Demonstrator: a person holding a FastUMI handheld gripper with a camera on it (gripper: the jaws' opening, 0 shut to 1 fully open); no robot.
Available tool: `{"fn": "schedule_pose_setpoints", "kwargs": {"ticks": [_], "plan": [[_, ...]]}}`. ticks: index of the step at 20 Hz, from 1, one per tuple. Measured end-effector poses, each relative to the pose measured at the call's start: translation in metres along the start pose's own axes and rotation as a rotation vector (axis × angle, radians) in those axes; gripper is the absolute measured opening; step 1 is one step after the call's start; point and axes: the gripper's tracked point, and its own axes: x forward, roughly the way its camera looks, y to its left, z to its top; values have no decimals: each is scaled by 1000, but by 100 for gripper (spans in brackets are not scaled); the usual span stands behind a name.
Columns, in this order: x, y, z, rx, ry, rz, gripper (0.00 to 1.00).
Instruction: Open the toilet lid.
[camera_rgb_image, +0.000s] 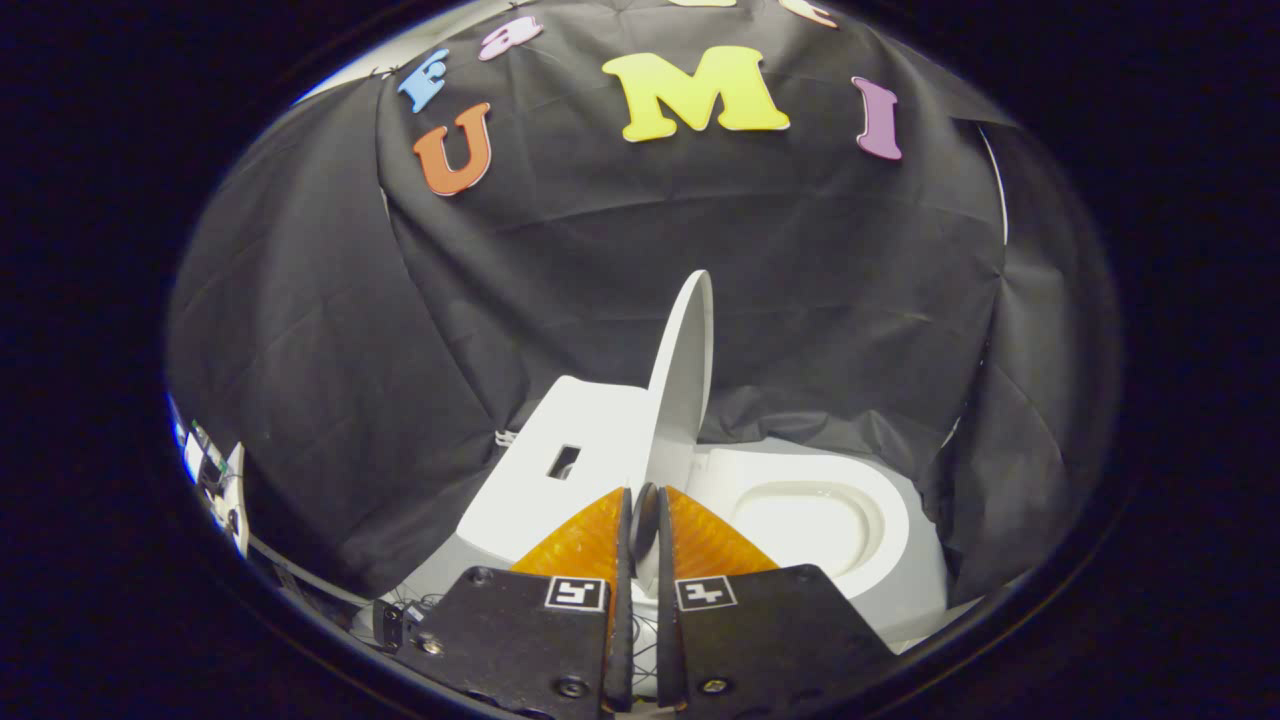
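My claw (642, 510): two fingers drawn almost together, a narrow slot left between them, and in that slot the near edge of the toilet lid (685, 380); whether both fingers actually press on the edge I cannot tell, since the contact is seen end-on and dark. Toilet lid: white, smooth, raised to nearly upright and seen edgewise, a slim curved blade rising from between my fingertips up against the black cloth wall (820, 280). Tank (560, 465): white, boxy, left of the lid and touching it at the base, with a small dark rectangular opening in its top. Seat and bowl (815, 515): white, oval, uncovered, just ahead of my right finger and beyond it; the bowl's near rim is cut off behind that finger. Lid hinge: hidden behind my fingertips. Small equipment and cables (215, 475): far off to the left at the foot of the wall, too small to identify. Claw attitude: pointing forward and slightly down along the lid's edge.
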Motion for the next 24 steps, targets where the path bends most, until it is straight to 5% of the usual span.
{"fn": "schedule_pose_setpoints", "kwargs": {"ticks": [24], "plan": [[40, 107, -12, -126, -61, -39, 13]]}}
